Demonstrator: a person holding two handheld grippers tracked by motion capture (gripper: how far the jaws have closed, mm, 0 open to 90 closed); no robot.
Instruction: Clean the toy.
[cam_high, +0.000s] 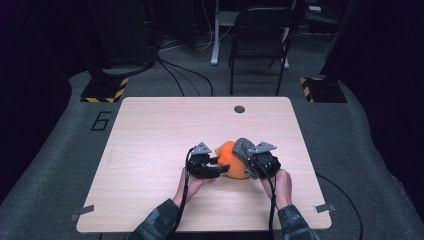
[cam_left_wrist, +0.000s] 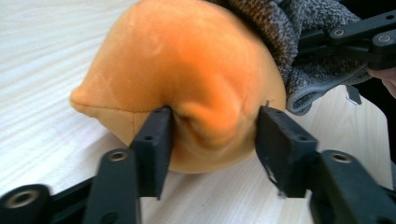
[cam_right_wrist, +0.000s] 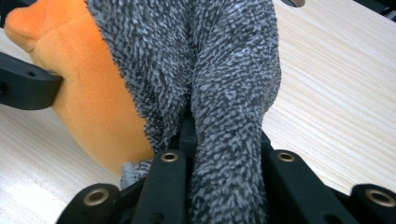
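Right gripper view: right gripper (cam_right_wrist: 219, 154) apparently clamped on grey sock (cam_right_wrist: 224, 70) over orange plush (cam_right_wrist: 98, 102).

On the wooden table (cam_high: 150, 130), both hands are in close near the front edge. The left gripper (cam_high: 216, 167) sits against the left side of the orange plush toy (cam_high: 230, 159), its black jaws reaching in low along the toy. The right gripper (cam_high: 250, 162) presses in from the other side, with the grey fuzzy cloth (cam_high: 243, 147) draped over the toy's upper right and touching that gripper. The toy sits between the two grippers. Camouflage sleeves (cam_high: 160, 222) come in from the bottom. Beyond the table, a black chair (cam_high: 260, 40) stands on the grey floor.
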